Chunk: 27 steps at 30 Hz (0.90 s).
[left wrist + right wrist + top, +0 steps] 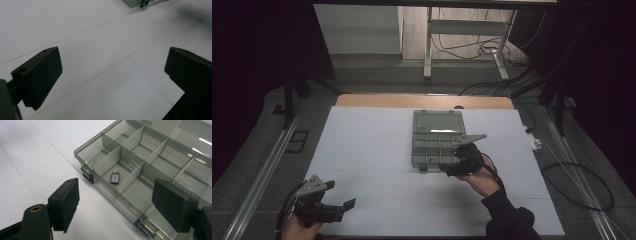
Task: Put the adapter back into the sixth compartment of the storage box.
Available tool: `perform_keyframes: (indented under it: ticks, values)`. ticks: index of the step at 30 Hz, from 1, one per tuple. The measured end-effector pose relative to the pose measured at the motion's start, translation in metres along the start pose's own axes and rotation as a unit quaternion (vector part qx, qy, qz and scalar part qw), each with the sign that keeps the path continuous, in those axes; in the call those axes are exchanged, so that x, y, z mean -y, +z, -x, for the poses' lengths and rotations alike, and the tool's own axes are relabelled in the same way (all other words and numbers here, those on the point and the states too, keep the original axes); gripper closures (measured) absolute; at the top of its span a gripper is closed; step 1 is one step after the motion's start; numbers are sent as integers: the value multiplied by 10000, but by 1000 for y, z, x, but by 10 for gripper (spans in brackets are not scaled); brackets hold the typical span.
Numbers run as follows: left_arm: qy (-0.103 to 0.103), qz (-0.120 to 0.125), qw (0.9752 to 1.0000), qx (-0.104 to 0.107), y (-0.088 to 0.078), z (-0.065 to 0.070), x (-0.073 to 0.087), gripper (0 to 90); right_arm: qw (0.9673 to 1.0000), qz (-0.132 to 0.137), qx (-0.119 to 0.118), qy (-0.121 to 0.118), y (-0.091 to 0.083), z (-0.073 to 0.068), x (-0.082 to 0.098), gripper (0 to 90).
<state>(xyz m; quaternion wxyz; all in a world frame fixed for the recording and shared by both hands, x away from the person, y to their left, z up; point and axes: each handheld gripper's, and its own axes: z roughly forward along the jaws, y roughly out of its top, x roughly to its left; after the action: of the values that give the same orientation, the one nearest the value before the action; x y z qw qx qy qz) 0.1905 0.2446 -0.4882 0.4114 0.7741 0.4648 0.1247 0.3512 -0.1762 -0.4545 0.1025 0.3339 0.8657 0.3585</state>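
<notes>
Translucent grey compartment box (140,157) — small flat USB stick (115,178) inside; right gripper (116,203) fingers released, left gripper (112,77) too.

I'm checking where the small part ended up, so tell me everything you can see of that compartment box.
The compartment box is translucent grey plastic, lid swung open flat behind it, latches on its front wall. Dividers split it into small cells; one front cell holds a small USB stick lying flat. It rests on the white table, with the right gripper open at its front edge, not touching.

High view looks down the table (362,150); both tool views sit close above it, sharing the compartment box (437,142).
</notes>
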Motion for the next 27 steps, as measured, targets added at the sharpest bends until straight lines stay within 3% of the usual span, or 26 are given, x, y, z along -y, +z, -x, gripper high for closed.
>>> perform_keyframes:
  ticks: [16, 27]
  values:
    - [8, 2, 10000, 2, 0, 0, 0, 18, 9998, 17, -165, 93, -18, -1, 18, 117]
    - [-13, 7, 10000, 4, 0, 0, 0, 17, 9997, 59, -98, 195, -35, 1, 33, 49]
